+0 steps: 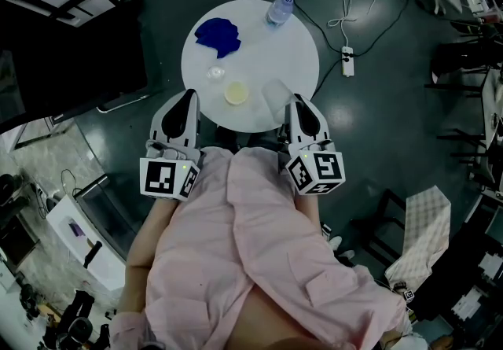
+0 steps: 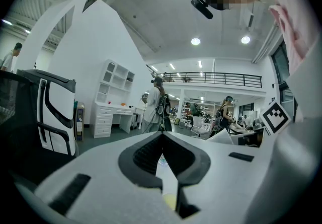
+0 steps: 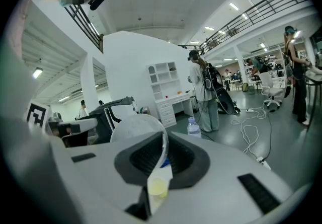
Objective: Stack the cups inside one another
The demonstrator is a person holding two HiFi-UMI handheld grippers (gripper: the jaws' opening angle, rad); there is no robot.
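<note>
Dark polished floor surrounds the round white table (image 1: pixel 287 49) just ahead of both grippers. The right gripper (image 3: pixel 165 136) is pinched tight on the thin wall of a clear plastic cup (image 3: pixel 132 128), which rises to the left of its jaws over the table's near edge. The left gripper (image 2: pixel 162 135) is closed and empty. A small pale-yellow plastic cup (image 1: pixel 236 93) stands mouth up ahead, between the two grippers. What looks like another small clear cup (image 1: pixel 215 72) sits further out from the left gripper. Such cups are probably light, slippery and easily crushed, so a gentle pinch at the rim suits them best.
</note>
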